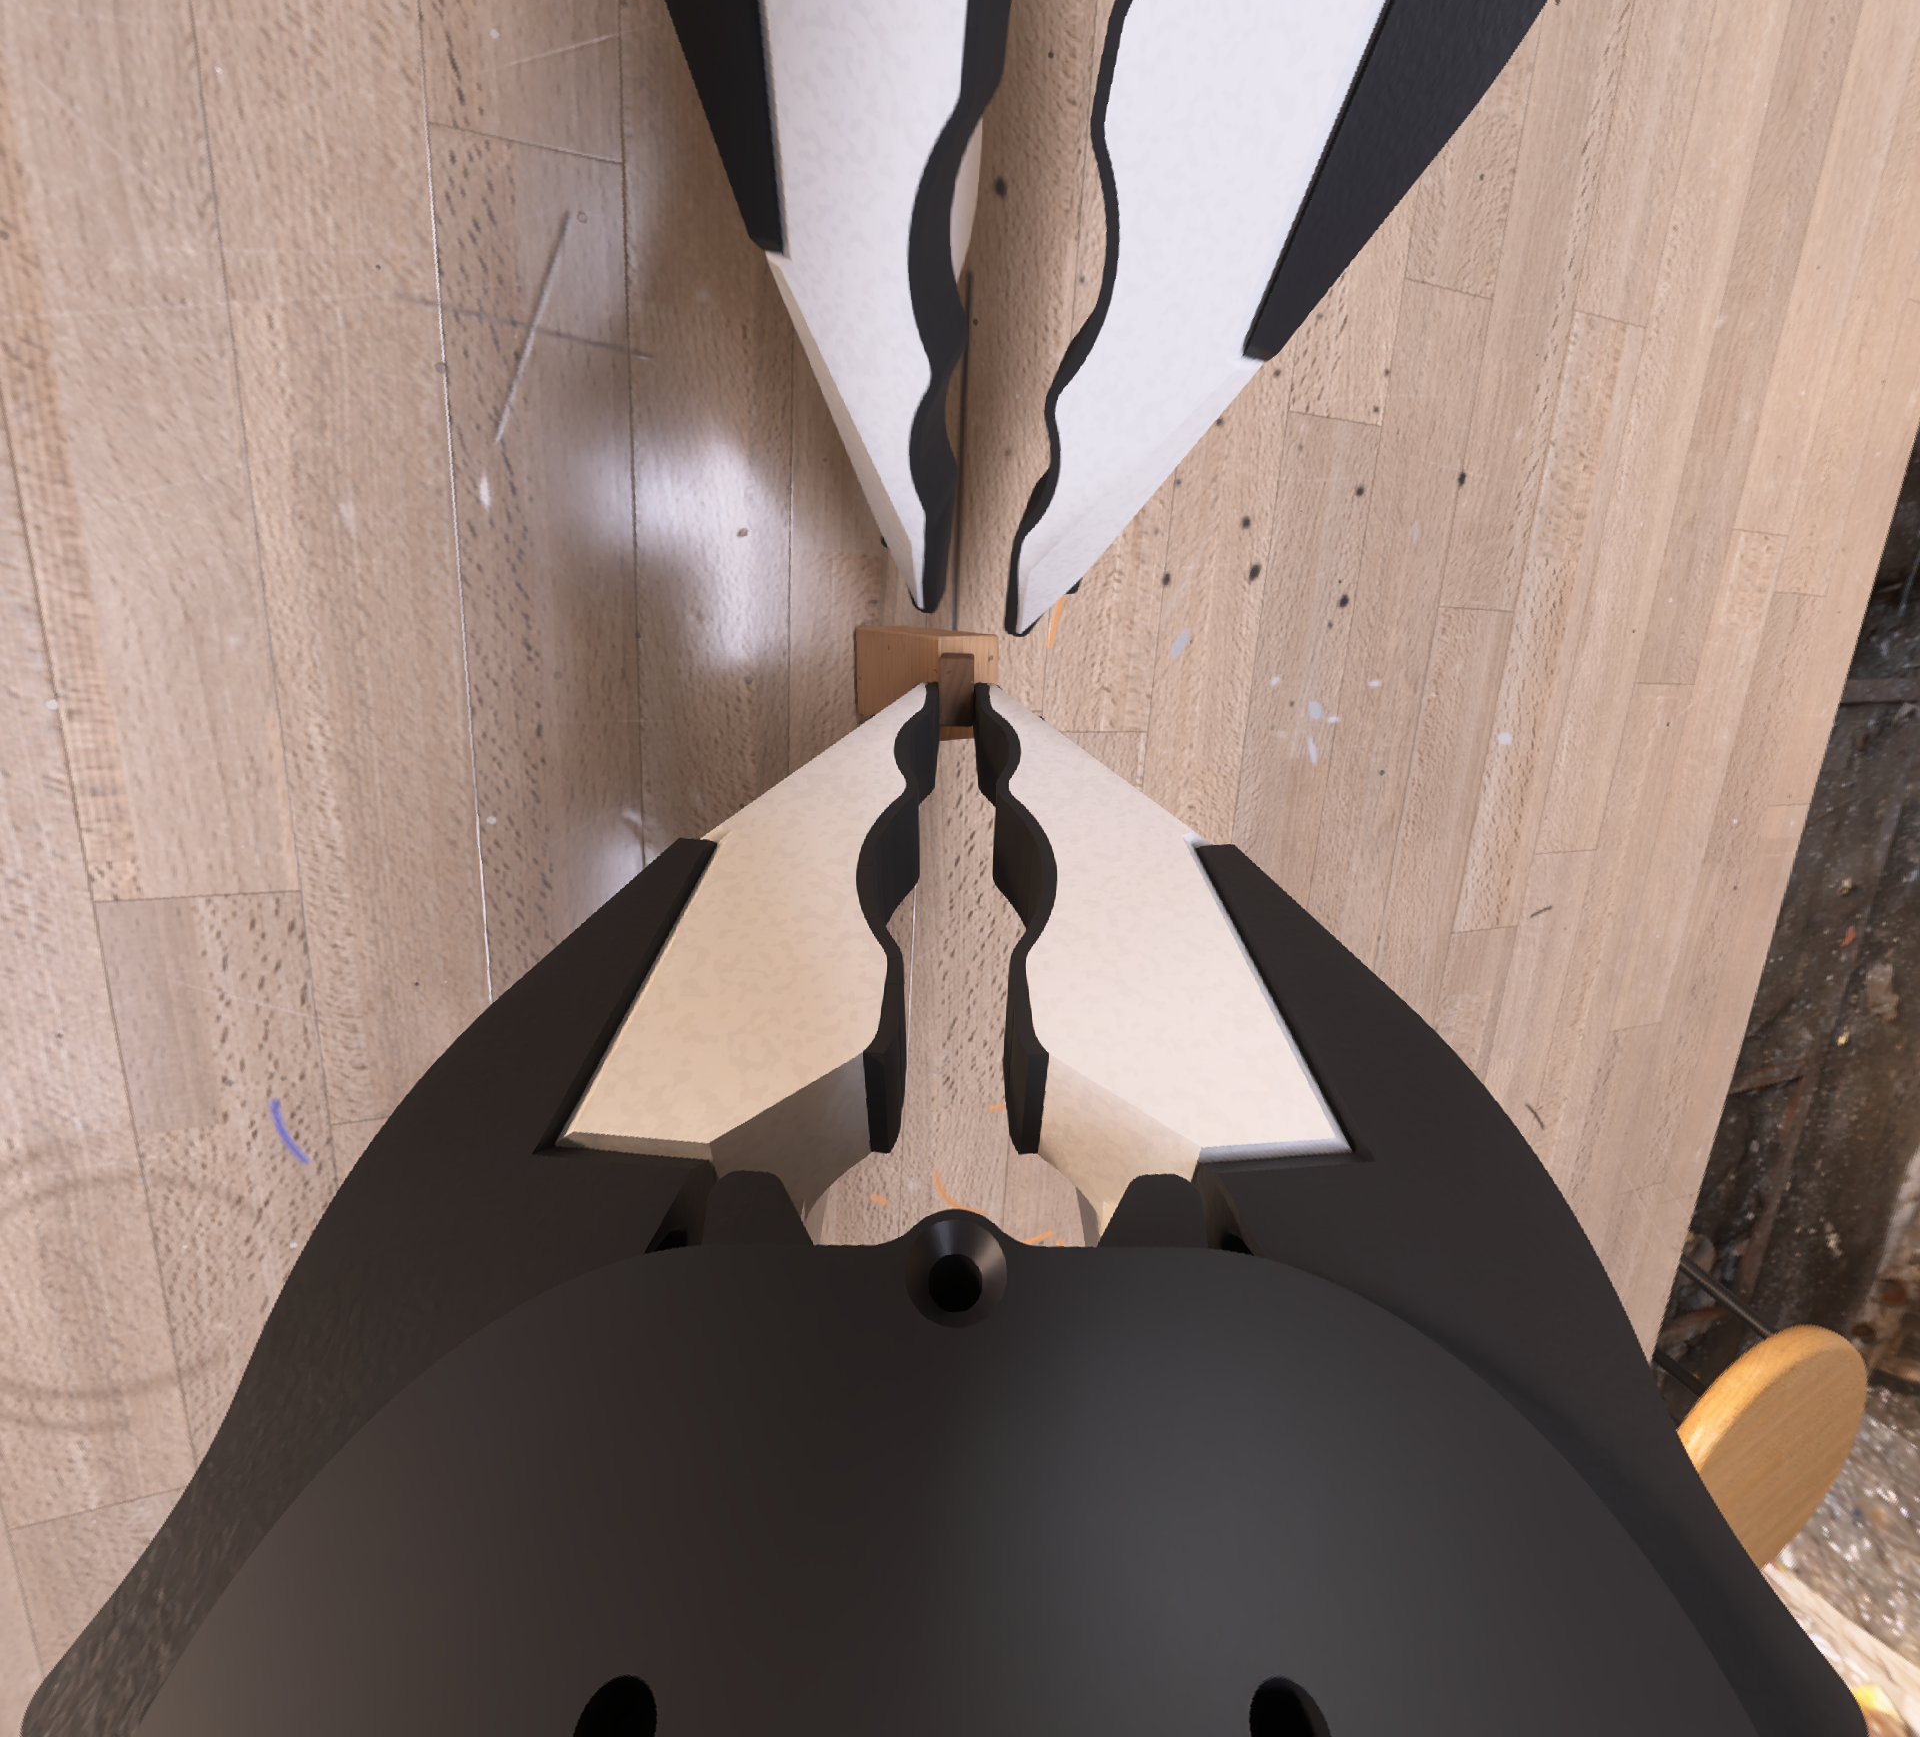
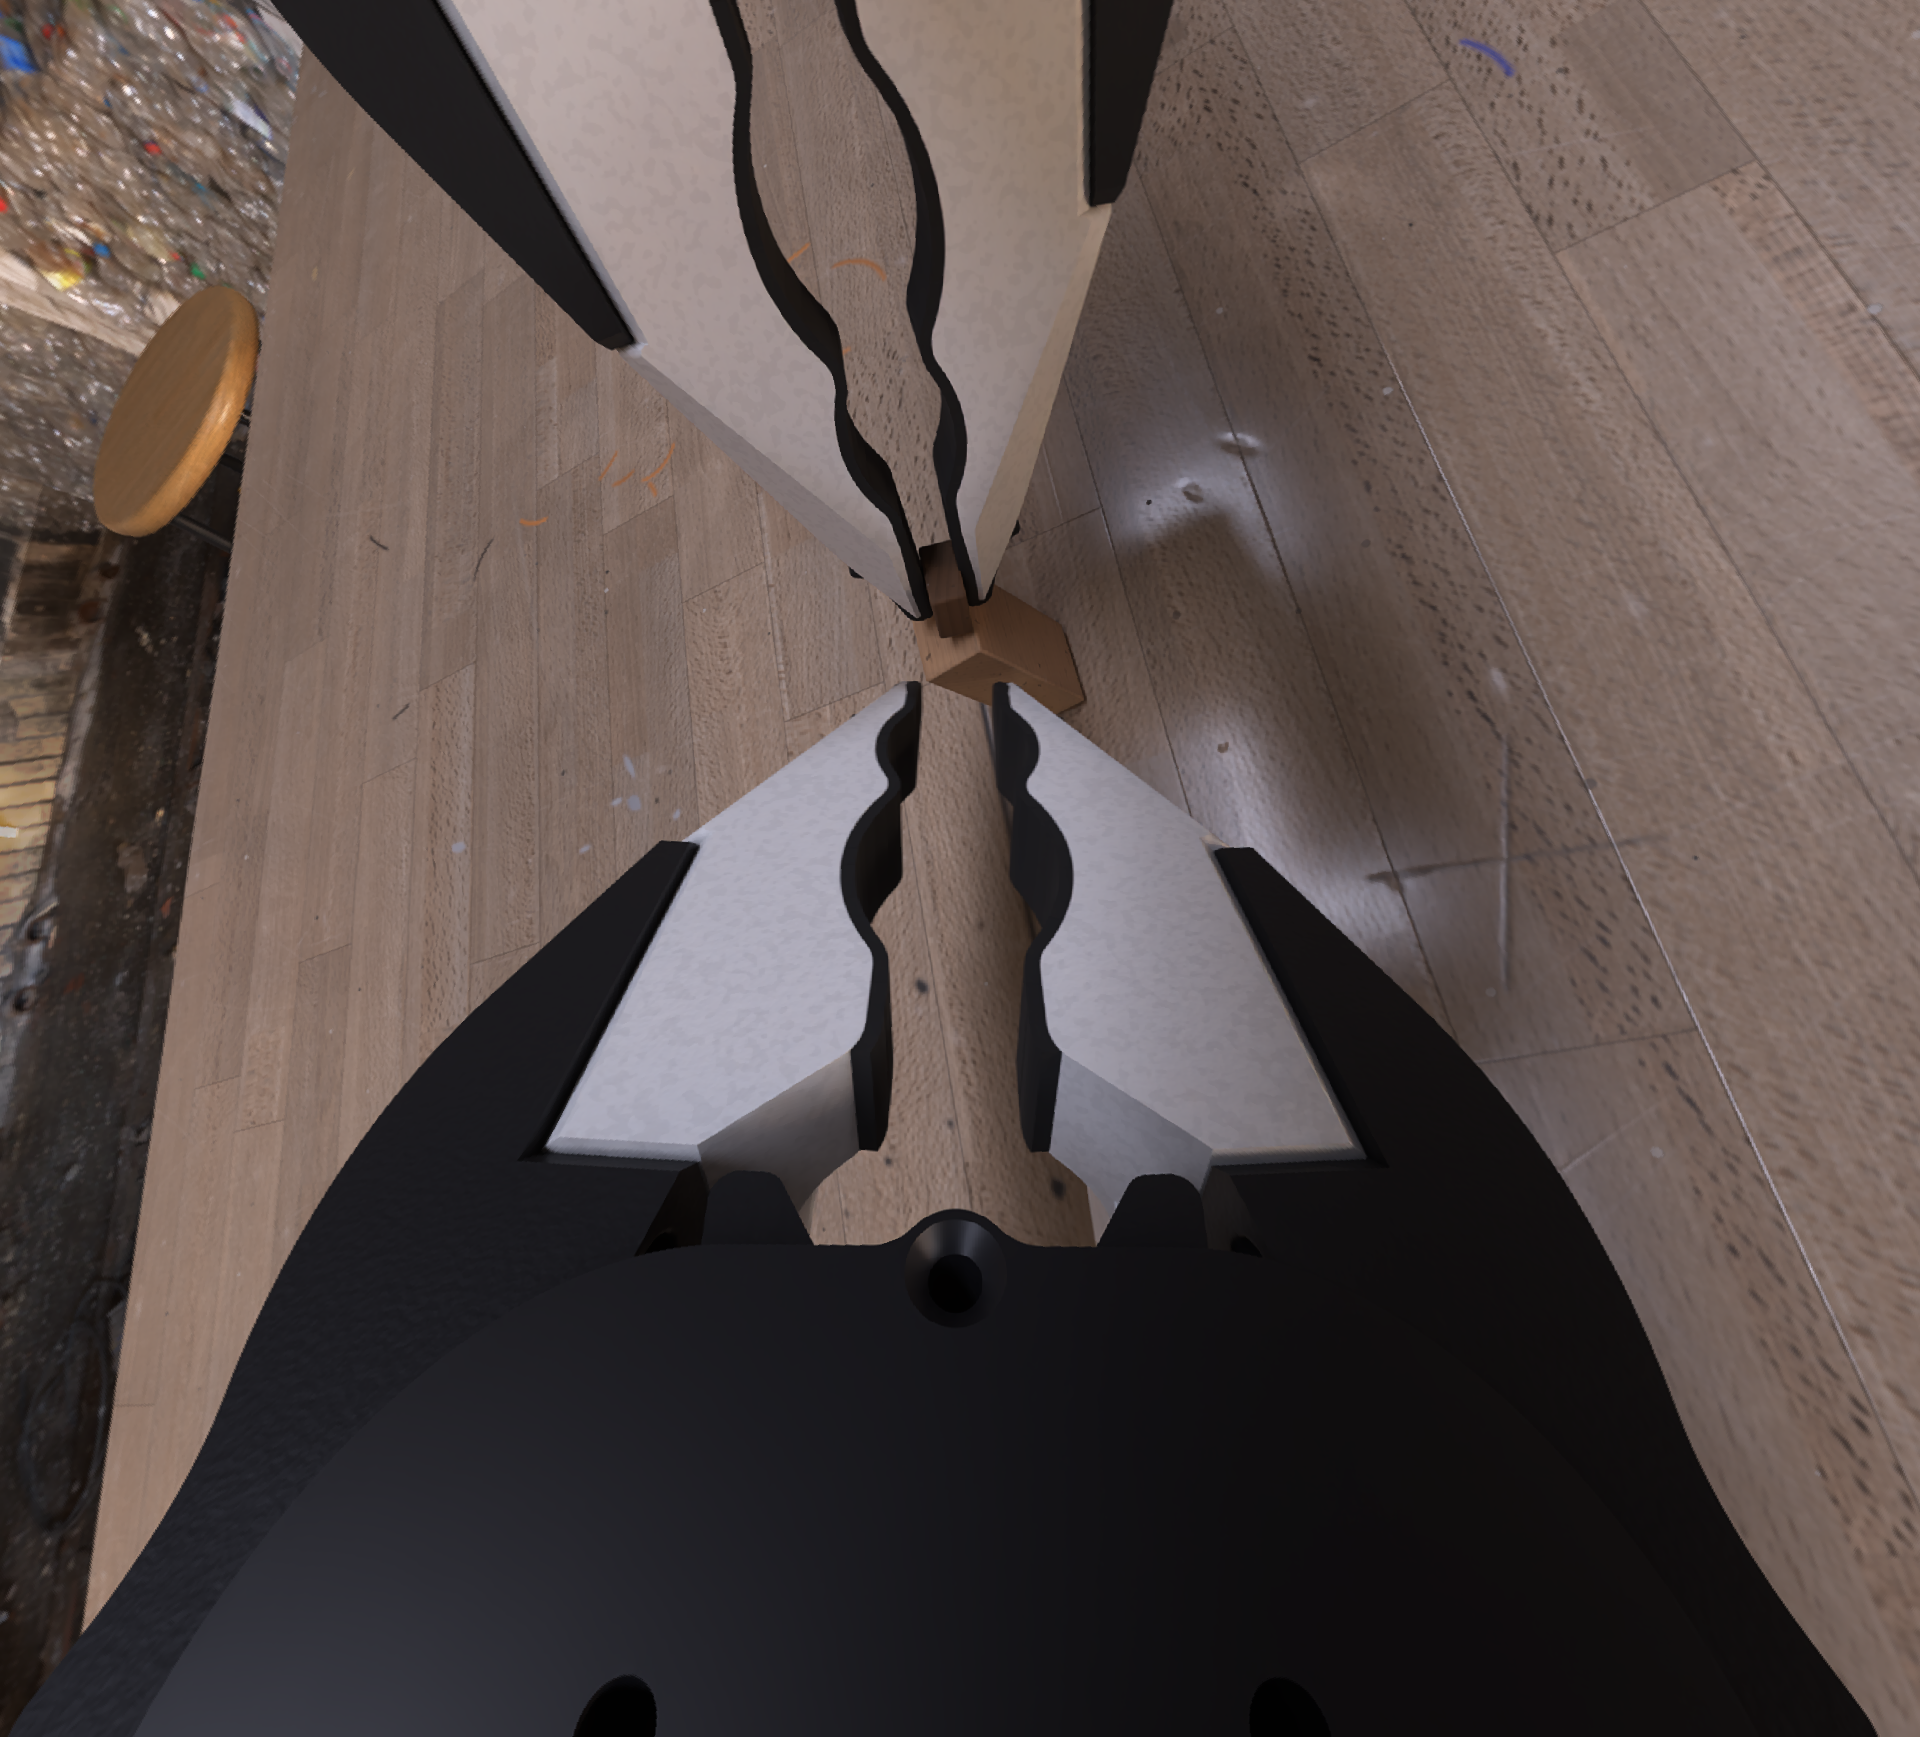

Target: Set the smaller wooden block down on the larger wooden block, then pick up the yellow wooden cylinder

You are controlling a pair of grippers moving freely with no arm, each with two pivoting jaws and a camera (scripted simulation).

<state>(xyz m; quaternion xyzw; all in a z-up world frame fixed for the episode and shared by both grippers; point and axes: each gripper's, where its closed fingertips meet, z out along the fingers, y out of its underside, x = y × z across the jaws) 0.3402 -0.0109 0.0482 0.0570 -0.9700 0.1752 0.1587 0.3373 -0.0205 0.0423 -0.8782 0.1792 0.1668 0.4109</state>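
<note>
Item 1, left hand-held gripper (image 1: pixel 954 688): lower centre of the left wrist view, fingers drawn in narrow and closed on the smaller wooden block (image 1: pixel 957 671), a dark little piece pinched at the very fingertips.

Item 2, larger wooden block (image 1: pixel 894 664): pale brown, lying on the tabletop (image 1: pixel 312 544) at frame centre, directly under the smaller one. Whether the two blocks touch yet cannot be told. In the right wrist view the pair sits just above centre, the smaller block (image 2: pixel 950 615) over the larger block (image 2: pixel 1013 643).

Item 3, right hand-held gripper (image 2: pixel 956 688): lower centre of its own view, fingers set a little apart and holding nothing, tips just short of the larger block. It enters from the top of the left wrist view (image 1: pixel 971 612).

Item 4, yellow wooden cylinder: not identifiable in either view.

Item 5, round wooden stool (image 2: pixel 177 409): off the tabletop edge, left of frame in the right wrist view.

Handling note, a judgement: the placing step looks near its end. Lower until the small block seats flat and centred, open gently, withdraw straight back along the fingers so nothing drags. Keep the right hand-held gripper clear of the stack.
</note>
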